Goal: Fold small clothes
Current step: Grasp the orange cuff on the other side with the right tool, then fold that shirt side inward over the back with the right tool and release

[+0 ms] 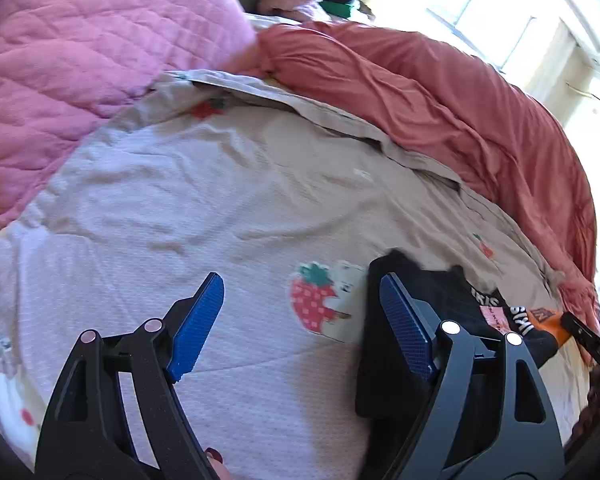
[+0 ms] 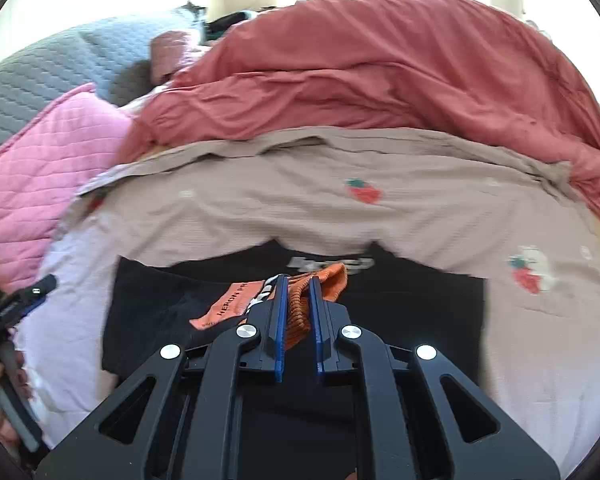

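Two grippers: right gripper (image 2: 298, 280) clamps orange sock (image 2: 324, 280) over black garment (image 2: 152, 304); left gripper (image 1: 300, 316) open, idle. Next: set sock down w/ cuff flat.

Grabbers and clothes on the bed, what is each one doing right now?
Left gripper: open, holding nothing, over the sheet.
Right gripper: shut on the orange sock.
Orange sock: pinched at its ribbed end, over the black garment.
Black garment: lying flat, spread out on the sheet.
Strawberry sheet: spread over the bed, lightly wrinkled.
Red blanket: bunched up behind.
Pink quilt: heaped at the side.
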`<state>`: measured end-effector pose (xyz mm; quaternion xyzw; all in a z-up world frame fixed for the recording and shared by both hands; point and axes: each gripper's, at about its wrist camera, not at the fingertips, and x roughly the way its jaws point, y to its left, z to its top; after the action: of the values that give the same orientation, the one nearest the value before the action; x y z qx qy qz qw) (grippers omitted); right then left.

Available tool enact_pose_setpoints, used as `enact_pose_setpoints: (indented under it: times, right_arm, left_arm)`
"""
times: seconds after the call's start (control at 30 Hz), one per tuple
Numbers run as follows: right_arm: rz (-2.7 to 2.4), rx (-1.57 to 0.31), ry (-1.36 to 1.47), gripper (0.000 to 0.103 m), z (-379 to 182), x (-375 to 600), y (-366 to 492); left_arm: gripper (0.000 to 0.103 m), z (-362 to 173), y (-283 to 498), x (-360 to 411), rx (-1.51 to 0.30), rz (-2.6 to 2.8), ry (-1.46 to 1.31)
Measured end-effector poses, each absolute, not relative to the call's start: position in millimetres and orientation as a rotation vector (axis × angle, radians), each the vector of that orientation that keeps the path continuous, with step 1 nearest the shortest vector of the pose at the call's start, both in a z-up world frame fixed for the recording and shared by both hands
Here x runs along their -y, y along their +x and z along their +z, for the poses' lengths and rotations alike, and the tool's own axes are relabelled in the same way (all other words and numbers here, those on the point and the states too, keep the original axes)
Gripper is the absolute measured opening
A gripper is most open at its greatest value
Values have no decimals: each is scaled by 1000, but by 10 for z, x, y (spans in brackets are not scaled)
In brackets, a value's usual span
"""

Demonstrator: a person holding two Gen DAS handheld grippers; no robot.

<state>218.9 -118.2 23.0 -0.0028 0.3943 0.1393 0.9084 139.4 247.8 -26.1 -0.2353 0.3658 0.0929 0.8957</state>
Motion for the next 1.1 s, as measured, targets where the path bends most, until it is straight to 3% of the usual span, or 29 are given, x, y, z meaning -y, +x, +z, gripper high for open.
enact_pose_setpoints:
  times: [0.4, 0.5, 0.57, 0.87, 0.93, 1.07, 1.1]
  right_arm:
    - [69, -947, -97, 10, -503, 1989, 2203]
    - [40, -985, -35, 23, -618, 2166, 2174]
    - [34, -982, -4, 37, -620, 2244, 2163]
    - [108, -1070, -3, 53, -812, 2123, 2537]
    - [103, -1109, -2, 52, -939, 2075, 2615]
    - [144, -1099, 8, 13, -936, 1961, 2605]
    - [134, -1079, -37, 10, -894, 1921, 2574]
  left_arm:
    - [73, -473, 1762, -1421, -810, -71, -278]
    - [74, -512, 1818, -1144, -798, -136, -191]
    - [74, -597, 1870, -991, -827, -166, -141]
    - [76, -860, 1938, -798, -943, -192, -62]
    - [76, -845, 1935, -801, -943, -194, -64]
    - [77, -855, 1949, -805, -947, -194, -68]
    - [77, -860, 1950, -808, -948, -193, -68]
